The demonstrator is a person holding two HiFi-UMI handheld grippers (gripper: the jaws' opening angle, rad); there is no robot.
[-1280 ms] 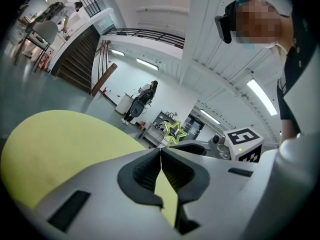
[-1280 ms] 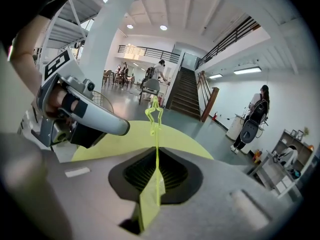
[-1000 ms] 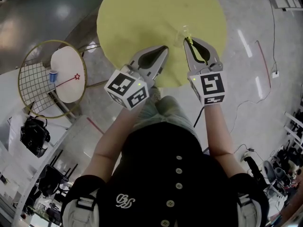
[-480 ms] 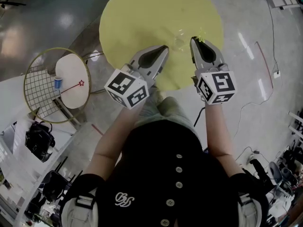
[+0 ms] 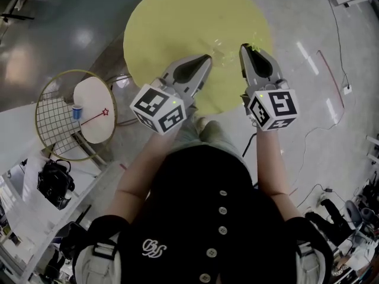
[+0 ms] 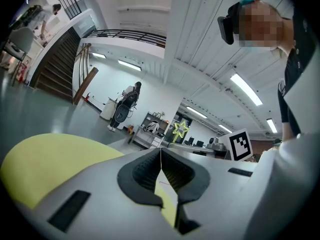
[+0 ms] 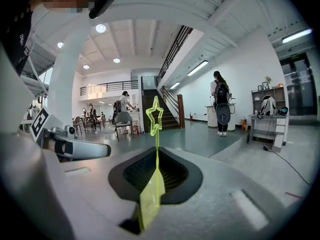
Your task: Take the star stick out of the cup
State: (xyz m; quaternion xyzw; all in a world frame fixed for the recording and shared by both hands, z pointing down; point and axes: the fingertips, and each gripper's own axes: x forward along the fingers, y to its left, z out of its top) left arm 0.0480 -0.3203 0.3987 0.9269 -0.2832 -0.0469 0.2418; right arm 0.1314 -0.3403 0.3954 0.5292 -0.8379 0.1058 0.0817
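Note:
My right gripper point(image 5: 244, 47) is shut on the thin yellow-green star stick point(image 7: 155, 134). The stick stands up between the jaws, and its outlined star is free in the air above them. In the left gripper view the same star point(image 6: 181, 129) shows beyond the jaws, beside the right gripper's marker cube. A clear cup point(image 5: 218, 42) shows only faintly on the yellow round table point(image 5: 177, 16), just left of the right gripper's tip. My left gripper point(image 5: 206, 58) hangs over the table's near edge, shut, with nothing between its jaws point(image 6: 161, 153).
At the left a small white round table point(image 5: 95, 108) in a gold wire frame carries a blue cup point(image 5: 77, 111) and a red star stick point(image 5: 95, 118). A black bag point(image 5: 56, 182) lies below it. Cables run over the floor at the right.
My right gripper has drawn away from the clear cup to the right, with the star stick in its jaws. The left gripper has barely moved.

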